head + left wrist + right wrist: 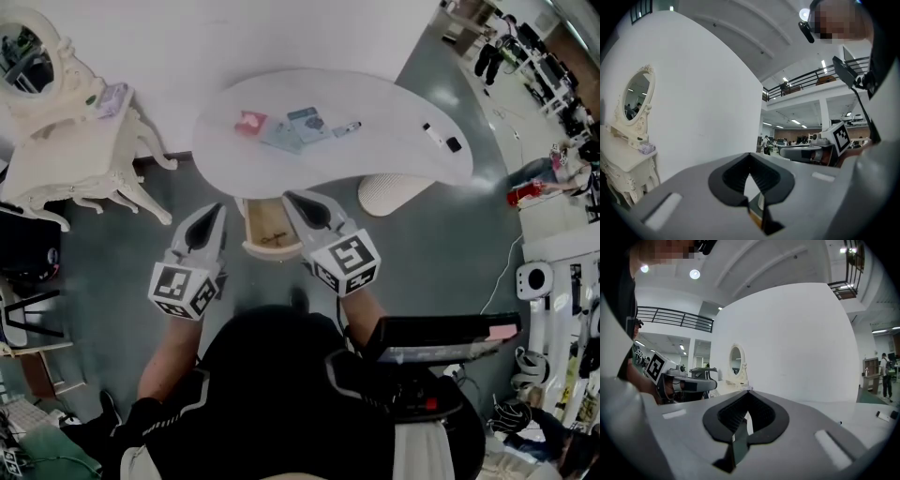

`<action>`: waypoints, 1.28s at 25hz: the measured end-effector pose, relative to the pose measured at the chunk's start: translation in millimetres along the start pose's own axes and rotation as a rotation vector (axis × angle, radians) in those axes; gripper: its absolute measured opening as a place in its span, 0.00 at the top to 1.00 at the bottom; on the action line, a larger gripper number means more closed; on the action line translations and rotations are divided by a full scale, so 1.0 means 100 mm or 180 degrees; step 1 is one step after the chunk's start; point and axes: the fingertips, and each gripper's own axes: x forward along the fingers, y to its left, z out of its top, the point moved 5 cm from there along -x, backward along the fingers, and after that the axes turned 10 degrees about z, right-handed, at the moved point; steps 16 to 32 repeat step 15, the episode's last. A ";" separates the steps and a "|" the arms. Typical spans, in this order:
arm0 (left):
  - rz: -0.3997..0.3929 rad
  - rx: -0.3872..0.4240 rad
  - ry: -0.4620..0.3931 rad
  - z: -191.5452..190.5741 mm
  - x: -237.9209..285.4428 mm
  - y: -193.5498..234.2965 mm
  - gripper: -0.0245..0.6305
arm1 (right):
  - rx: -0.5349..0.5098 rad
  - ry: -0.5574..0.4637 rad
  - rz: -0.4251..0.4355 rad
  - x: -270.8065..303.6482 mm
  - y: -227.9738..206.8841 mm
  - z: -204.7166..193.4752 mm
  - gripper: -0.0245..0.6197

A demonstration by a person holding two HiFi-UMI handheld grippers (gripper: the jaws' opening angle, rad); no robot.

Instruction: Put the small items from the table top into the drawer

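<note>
While the drawer [272, 249] stood open below the desk [394, 161], the left hand-held gripper [215, 215] and right hand-held gripper [294, 201] were closed and empty, so reaching for the small items [306, 125] and opening seemed next.

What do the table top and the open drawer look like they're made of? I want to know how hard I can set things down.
Table top: a smooth, uniform white with a soft matte sheen and no grain, so probably painted or laminated board, though moulded plastic can't be ruled out.
Drawer: the inside is a pale tan, which looks like bare wood or plywood; too small to see grain.
</note>
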 end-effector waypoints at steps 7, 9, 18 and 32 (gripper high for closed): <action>-0.0073 0.0068 -0.0065 0.07 0.07 -0.03 0.96 | -0.0021 -0.0050 -0.0093 0.00 -0.06 0.05 0.96; -0.0076 0.0075 -0.0066 0.07 0.07 -0.03 0.96 | -0.0021 -0.0062 -0.0105 0.00 -0.07 0.06 0.96; -0.0080 0.0108 -0.0089 0.12 0.07 -0.01 0.96 | -0.0039 -0.0078 -0.0135 0.01 -0.08 0.10 0.96; -0.0080 0.0108 -0.0089 0.12 0.07 -0.01 0.96 | -0.0039 -0.0078 -0.0135 0.01 -0.08 0.10 0.96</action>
